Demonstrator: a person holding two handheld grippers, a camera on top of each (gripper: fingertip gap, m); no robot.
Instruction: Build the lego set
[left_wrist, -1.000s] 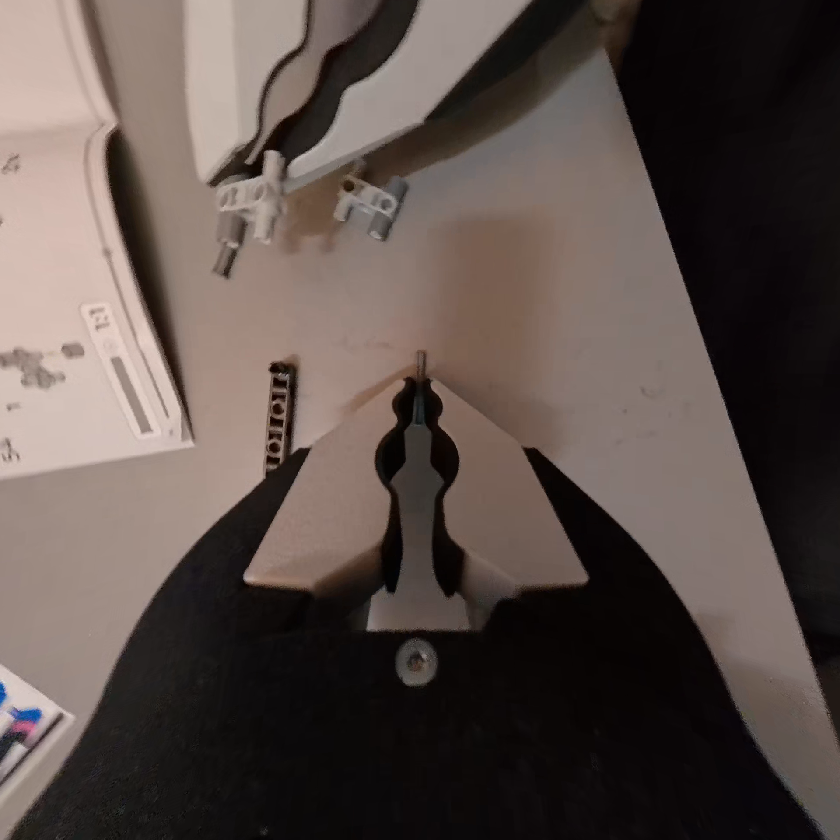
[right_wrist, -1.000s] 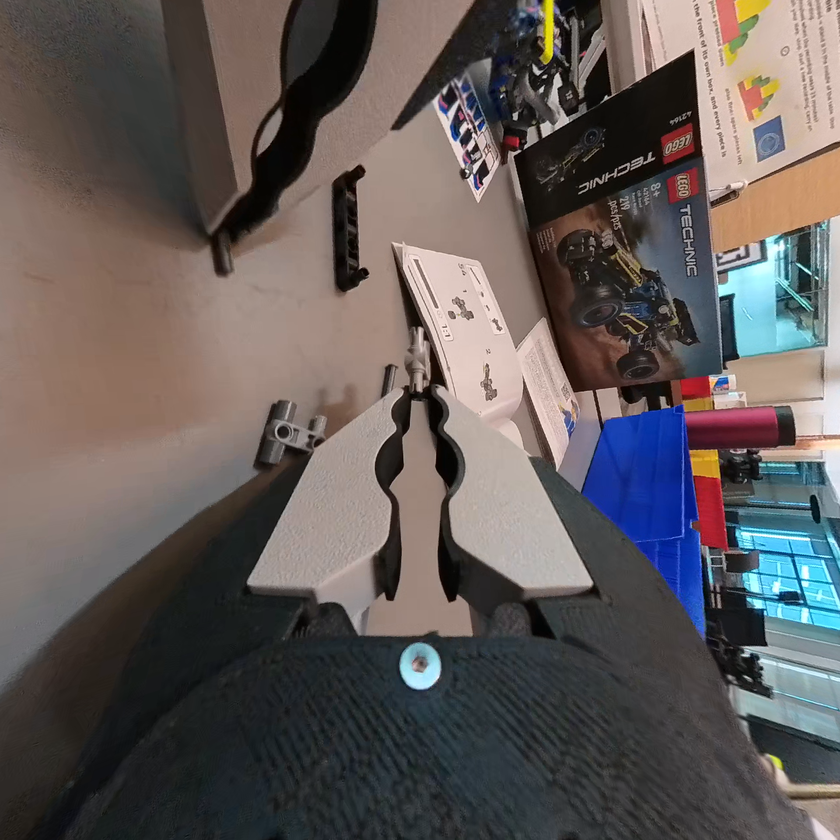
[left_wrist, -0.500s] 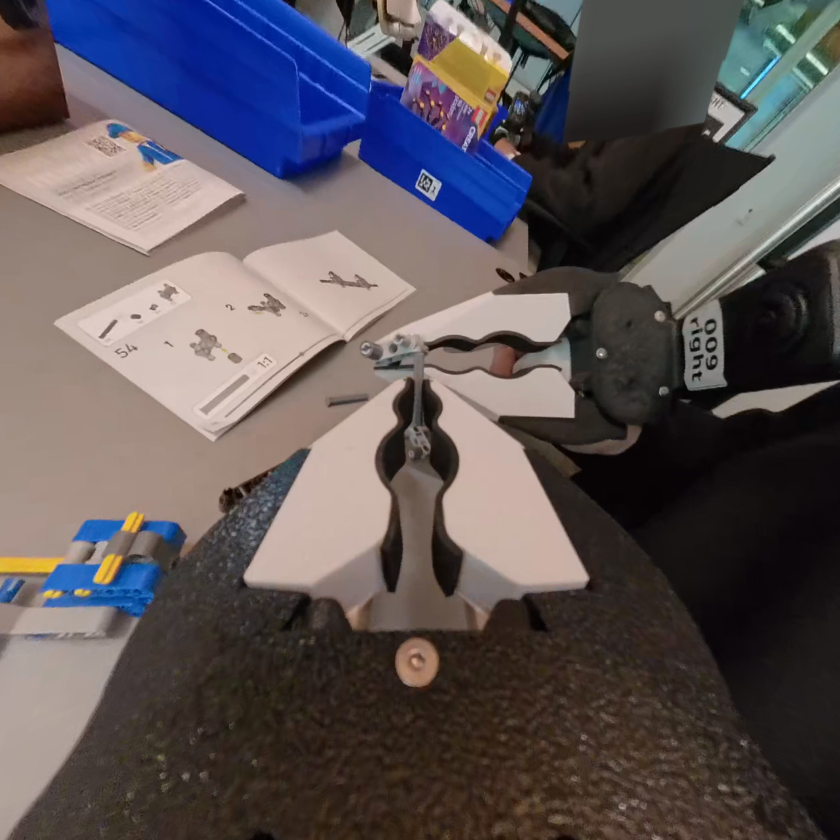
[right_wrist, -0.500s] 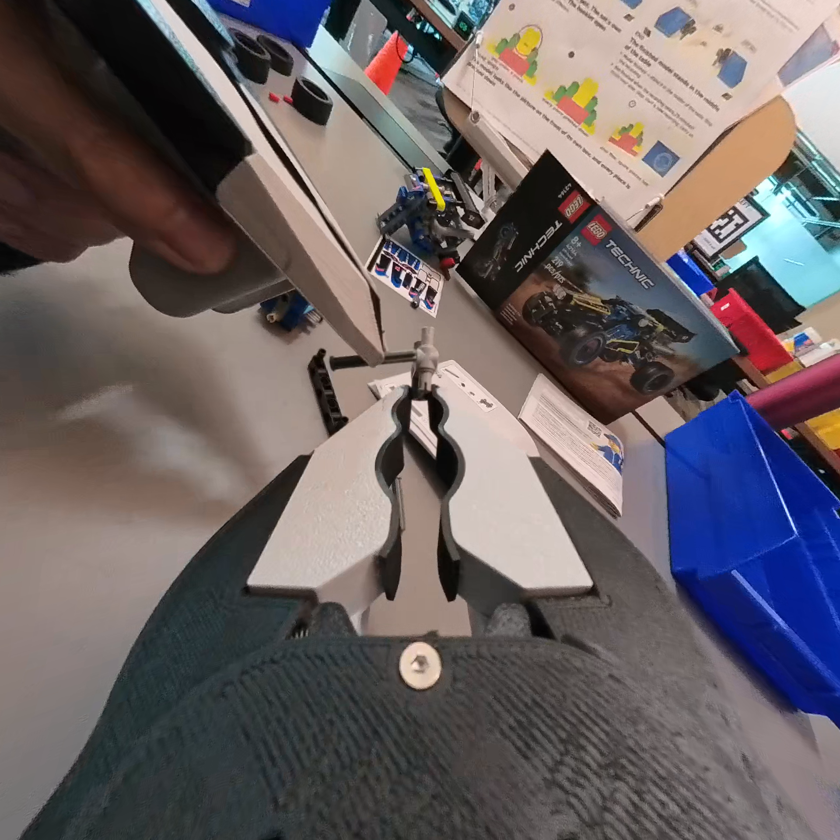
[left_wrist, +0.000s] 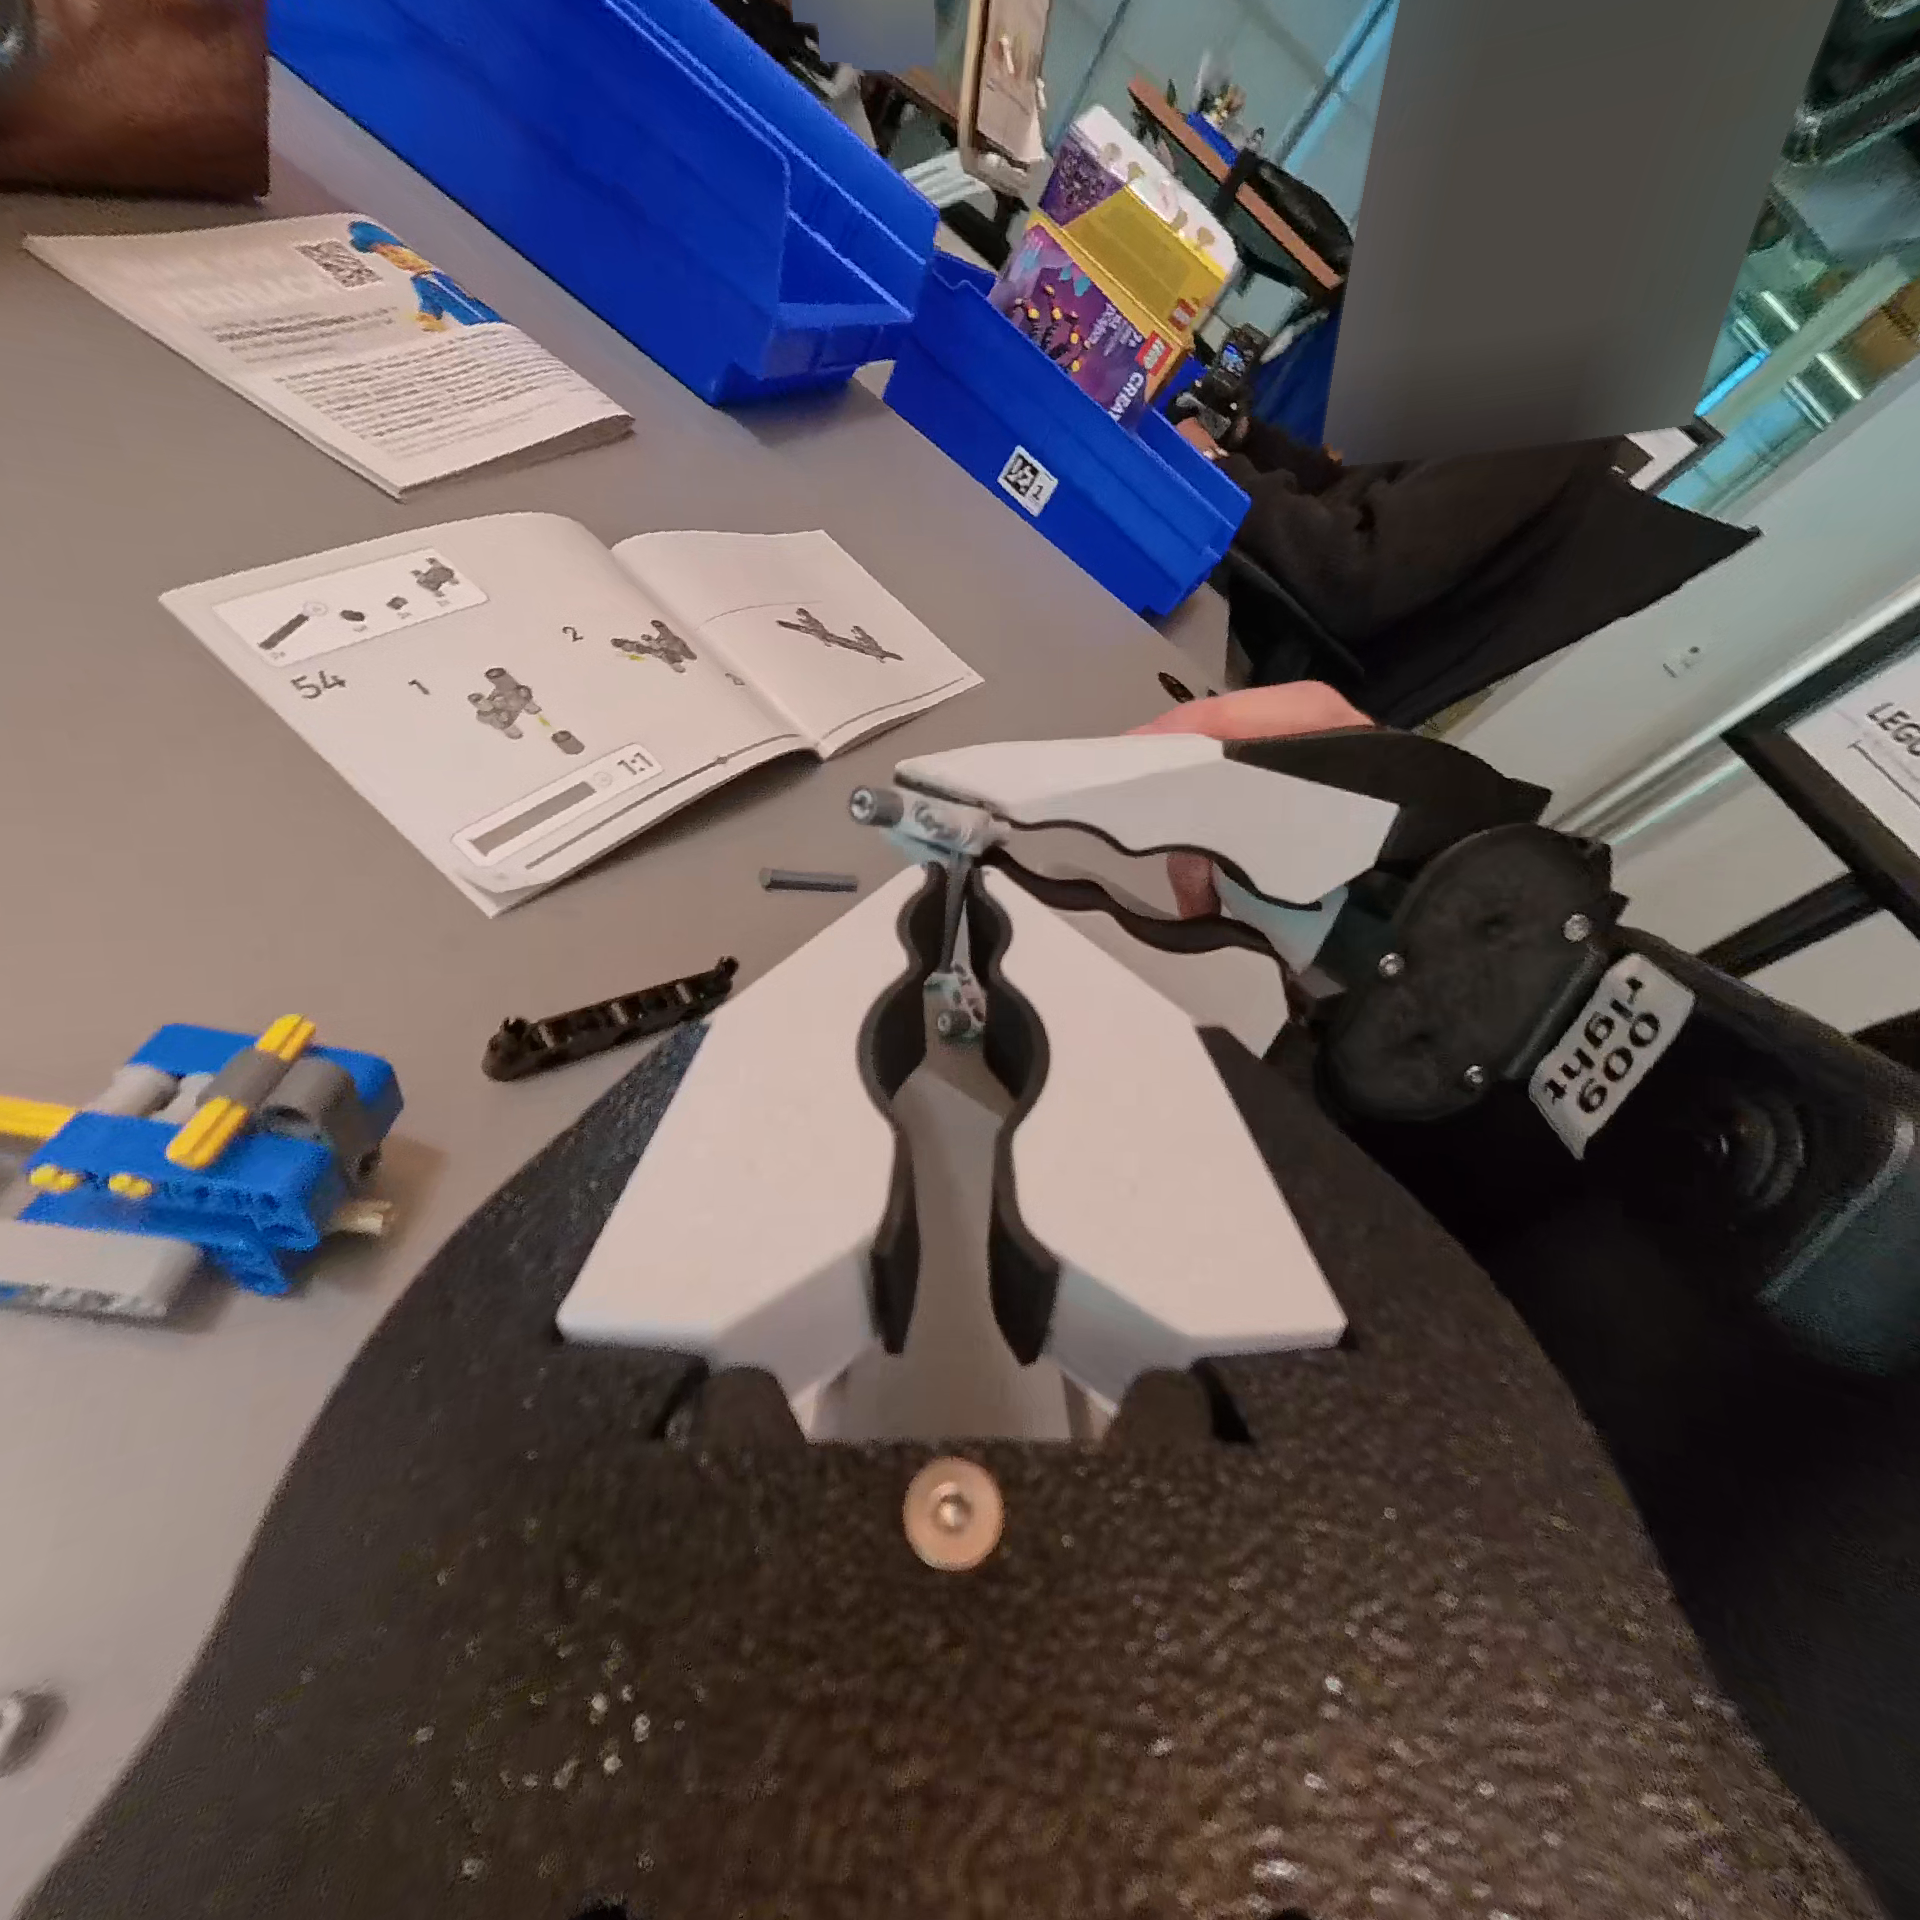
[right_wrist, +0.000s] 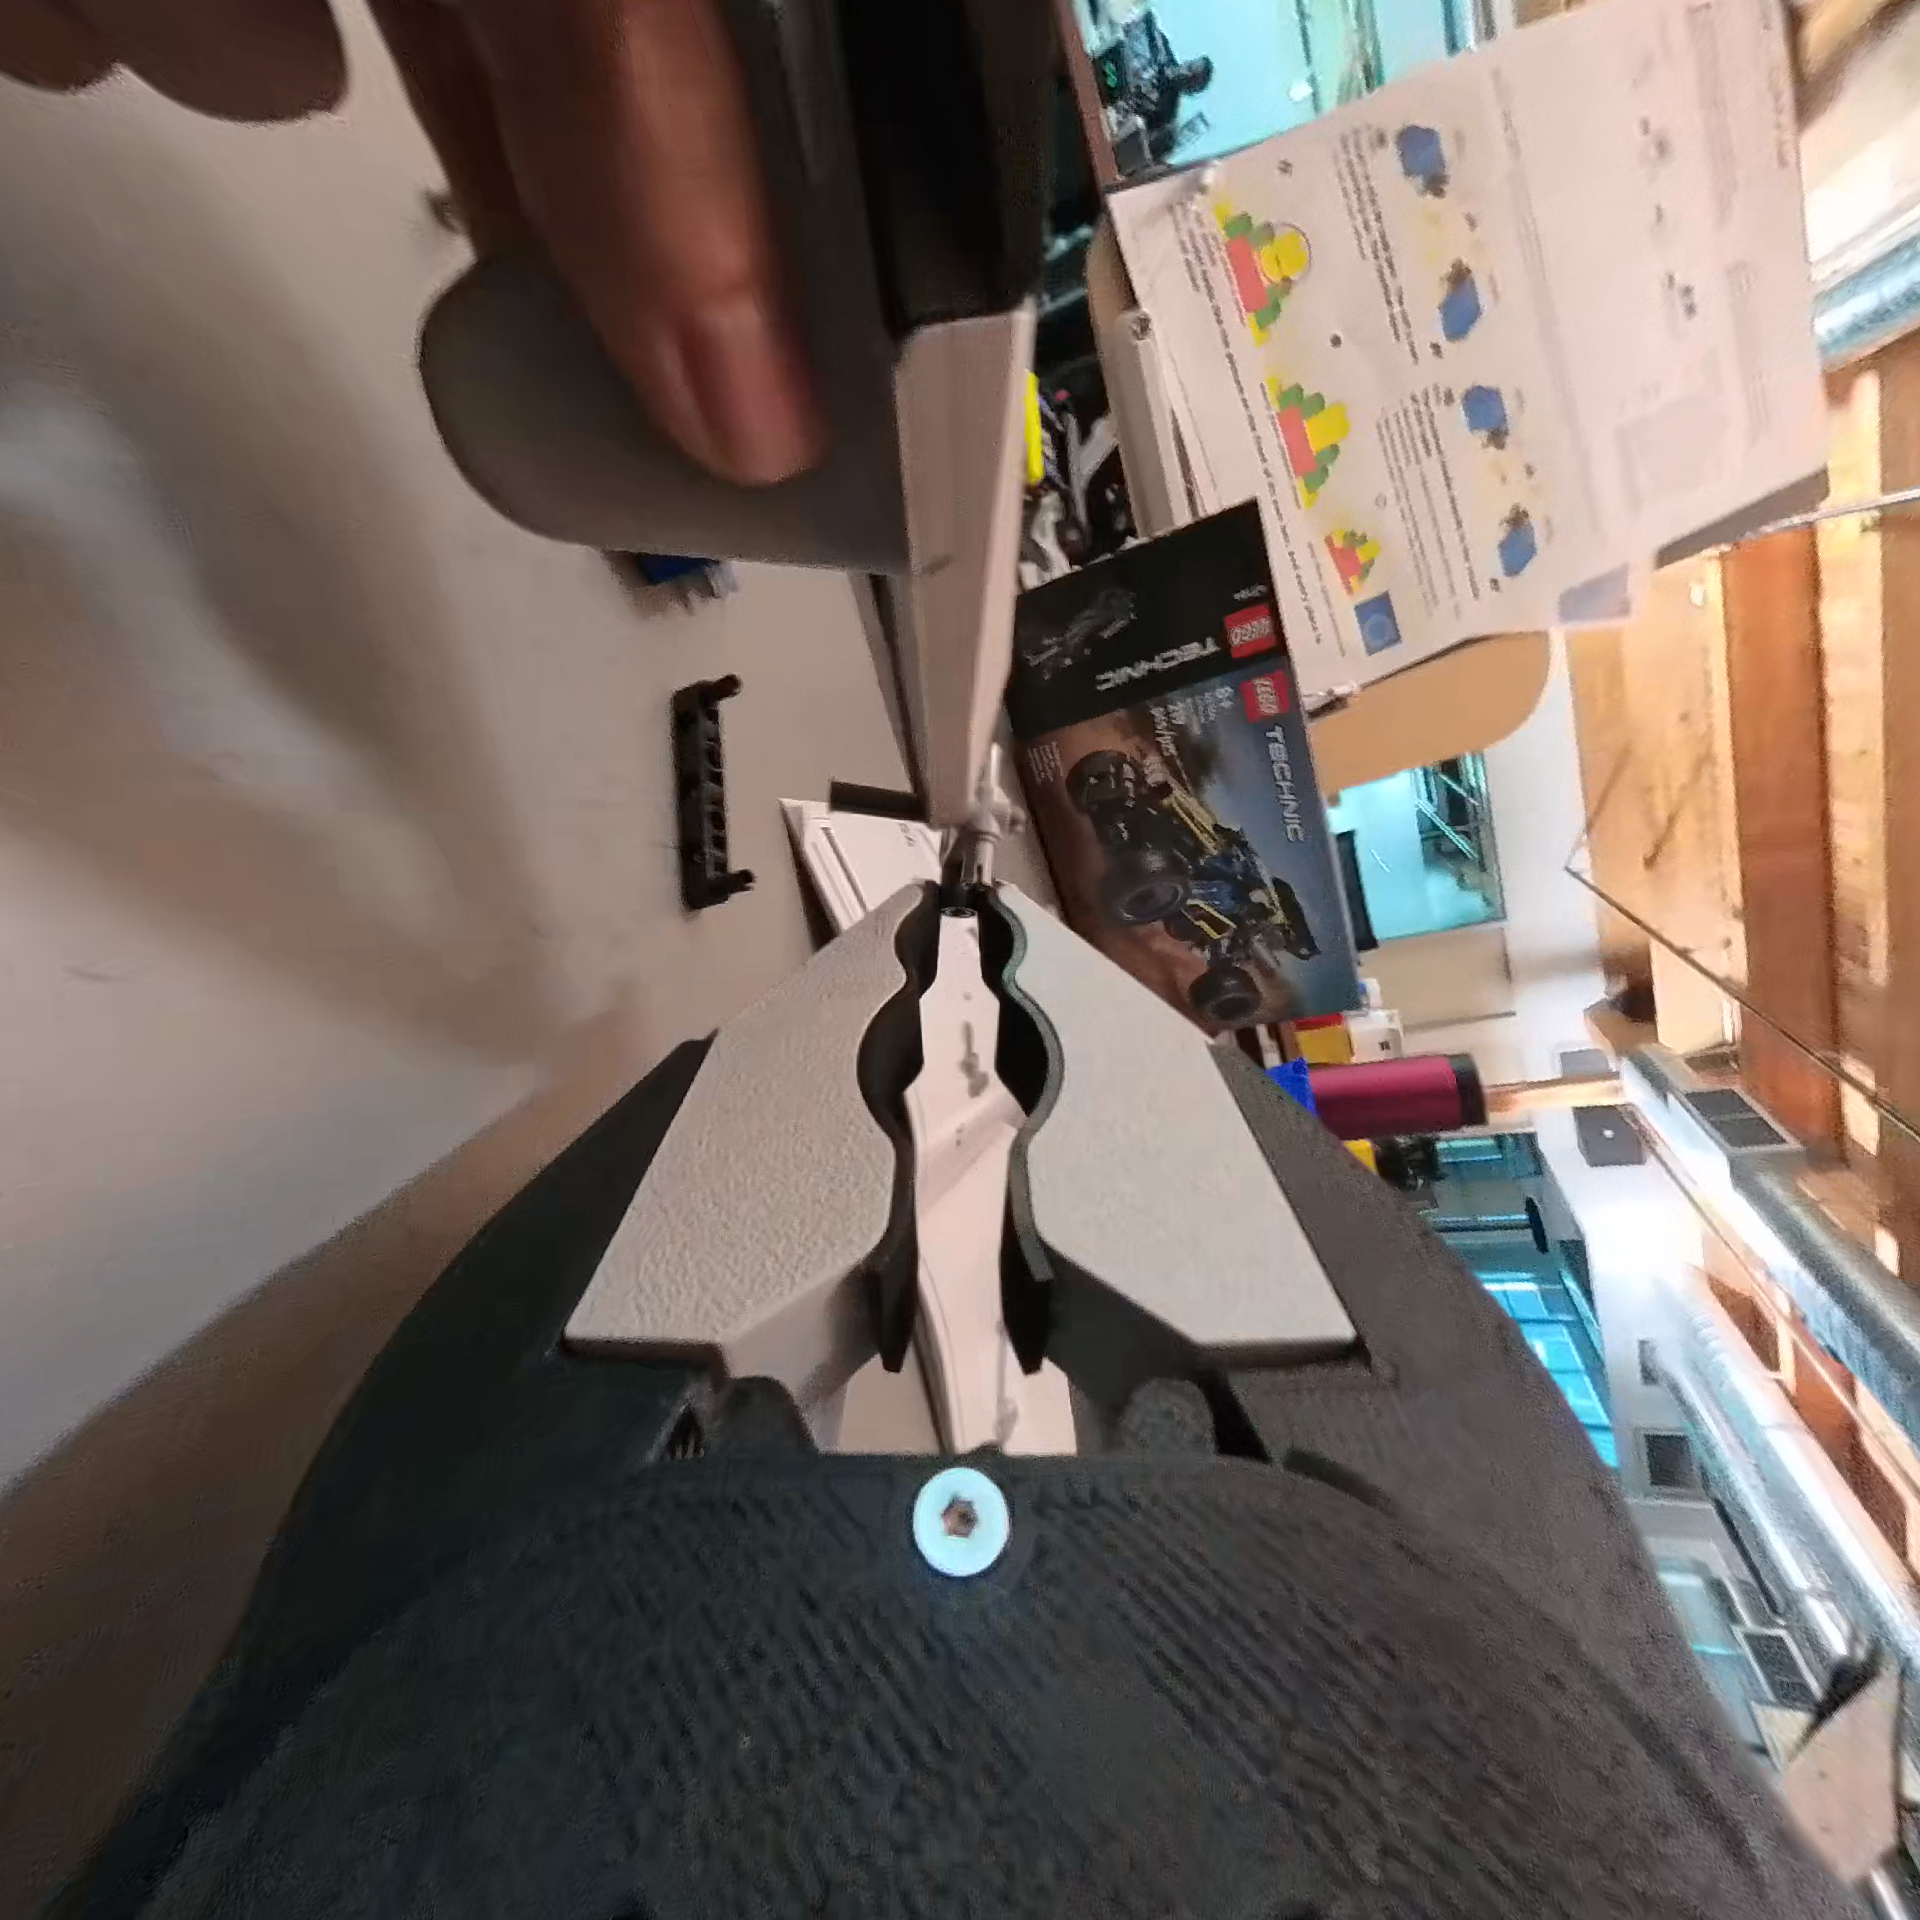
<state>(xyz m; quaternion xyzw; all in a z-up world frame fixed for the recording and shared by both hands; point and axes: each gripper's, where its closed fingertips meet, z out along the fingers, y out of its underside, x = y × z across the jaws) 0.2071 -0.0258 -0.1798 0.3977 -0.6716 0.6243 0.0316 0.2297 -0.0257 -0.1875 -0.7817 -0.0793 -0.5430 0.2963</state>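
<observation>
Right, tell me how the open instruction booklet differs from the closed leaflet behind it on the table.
The instruction booklet lies open at a spread; the leaflet is shut. The booklet's pages show grey build diagrams, while the leaflet's cover carries dense print and a colourful figure. The booklet lies nearer the camera, the leaflet farther back, by the blue bins. Both are white paper lying flat on the grey table.

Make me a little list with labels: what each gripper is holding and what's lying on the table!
left gripper: shut on thin grey axle
right gripper: shut on light grey connector, meeting the axle's tip
black beam: flat on grey table
short dark pin: loose beside open instruction booklet
blue and yellow assembly: at the table's left
blue bins: behind the booklet
</observation>
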